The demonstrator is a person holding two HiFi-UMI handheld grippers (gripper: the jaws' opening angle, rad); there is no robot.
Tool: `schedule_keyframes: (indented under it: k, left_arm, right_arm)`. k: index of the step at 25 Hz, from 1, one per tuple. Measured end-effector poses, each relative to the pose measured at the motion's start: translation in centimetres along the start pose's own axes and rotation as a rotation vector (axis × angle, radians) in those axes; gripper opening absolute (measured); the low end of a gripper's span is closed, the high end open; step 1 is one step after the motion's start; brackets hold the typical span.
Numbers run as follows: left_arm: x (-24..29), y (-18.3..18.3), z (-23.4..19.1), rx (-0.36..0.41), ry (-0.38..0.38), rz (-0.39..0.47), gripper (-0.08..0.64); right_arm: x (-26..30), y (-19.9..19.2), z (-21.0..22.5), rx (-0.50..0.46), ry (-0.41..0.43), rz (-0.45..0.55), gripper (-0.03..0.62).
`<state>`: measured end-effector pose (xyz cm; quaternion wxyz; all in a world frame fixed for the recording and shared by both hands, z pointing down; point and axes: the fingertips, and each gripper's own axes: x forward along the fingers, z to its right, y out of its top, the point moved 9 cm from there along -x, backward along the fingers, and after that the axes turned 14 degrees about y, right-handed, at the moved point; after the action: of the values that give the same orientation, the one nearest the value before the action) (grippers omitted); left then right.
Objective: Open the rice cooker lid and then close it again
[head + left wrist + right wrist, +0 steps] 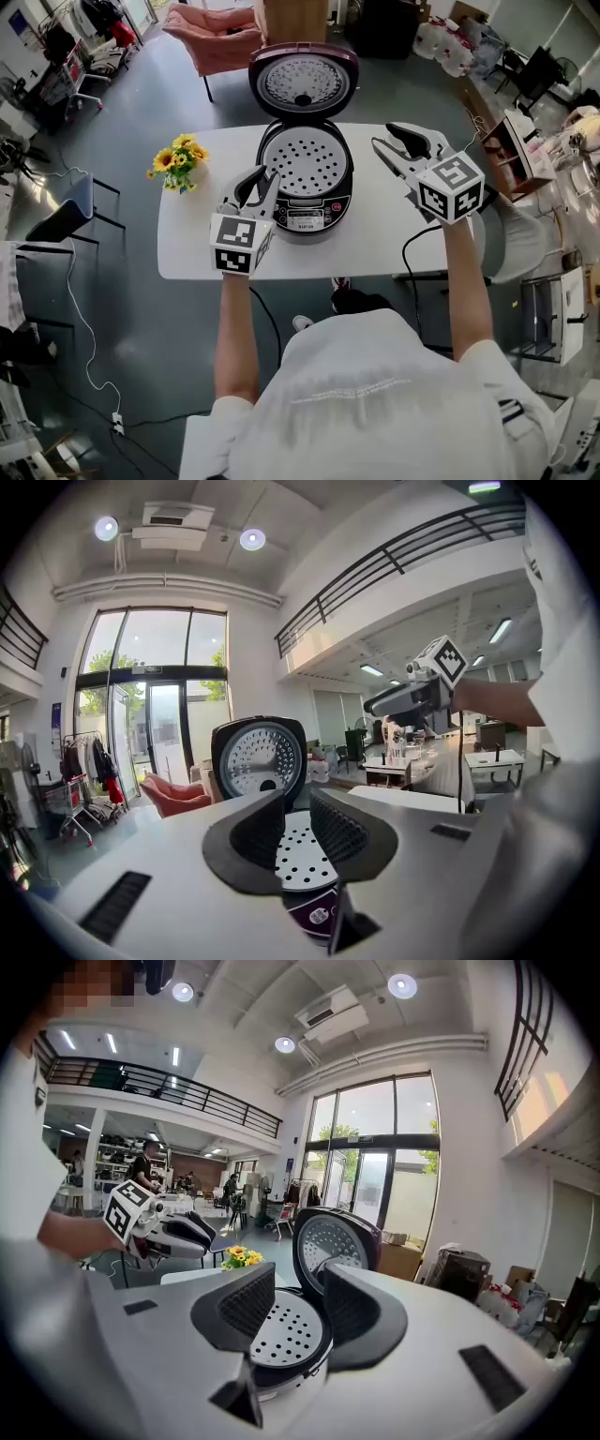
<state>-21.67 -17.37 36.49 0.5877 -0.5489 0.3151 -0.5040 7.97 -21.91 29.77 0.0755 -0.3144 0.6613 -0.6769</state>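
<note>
Rice cooker (305, 183) stands at the middle of the white table (187, 248), with its lid (303, 80) swung up and back and the perforated inner plate (305, 161) in plain sight. Beyond the table sits a pink armchair (214, 36). My left gripper (259, 180) hovers close at the cooker's left front, jaws apart and empty. My right gripper (394, 141) hangs off to the cooker's right, jaws wider apart, holding nothing either. Yellow flowers (178, 161) stand near the table's left edge. The control panel (305, 218) carries print, probably button labels, too small to read.
</note>
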Motion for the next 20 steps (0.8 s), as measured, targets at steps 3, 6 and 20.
schedule_keyframes:
  k: [3, 6, 20]
  left_arm:
    - [1.0, -0.2, -0.3, -0.001, 0.001, -0.013, 0.097]
    - [2.4, -0.4, -0.4, 0.003, -0.005, -0.03, 0.097]
    - [8.9, -2.7, -2.3, -0.071, 0.0, -0.112, 0.097]
  right_arm:
    - [1.5, 0.6, 1.4, -0.015, 0.009, 0.002, 0.178]
    - [3.6, 1.6, 3.3, -0.039, 0.025, 0.001, 0.178]
    - [10.4, 5.6, 13.0, -0.147, 0.046, -0.054, 0.176]
